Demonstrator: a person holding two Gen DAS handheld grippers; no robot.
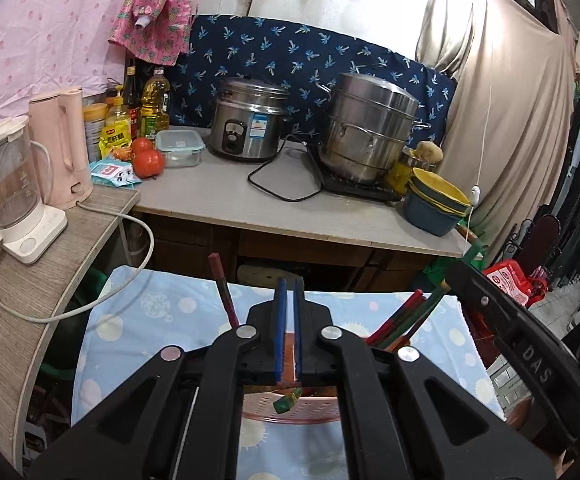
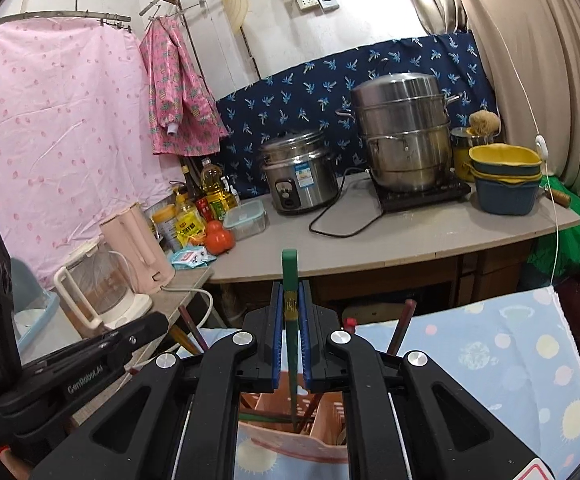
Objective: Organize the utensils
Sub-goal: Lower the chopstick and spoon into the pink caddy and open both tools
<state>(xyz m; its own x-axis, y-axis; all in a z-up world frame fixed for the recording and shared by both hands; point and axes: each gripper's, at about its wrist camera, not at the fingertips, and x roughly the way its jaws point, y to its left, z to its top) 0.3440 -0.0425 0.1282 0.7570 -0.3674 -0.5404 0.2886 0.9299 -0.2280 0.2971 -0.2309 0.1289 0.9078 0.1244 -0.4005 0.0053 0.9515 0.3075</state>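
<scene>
Right gripper [image 2: 290,328]: pinching an upright green chopstick [image 2: 290,280] over the pink holder [image 2: 325,412].
Left gripper [image 1: 288,320]: pressed nearly together, apparently empty.
Progress: several chopsticks [image 1: 399,326] stand inside; this one remains.

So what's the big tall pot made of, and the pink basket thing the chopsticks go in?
The tall pot looks like shiny metal, probably stainless steel: it mirrors the room. The pink holder looks like matte plastic, with moulded slots in its walls. The green chopstick in the right gripper could be painted wood or plastic.

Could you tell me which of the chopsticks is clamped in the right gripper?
The green chopstick, upright between the right gripper pads; the reddish ones stand loose.
</scene>
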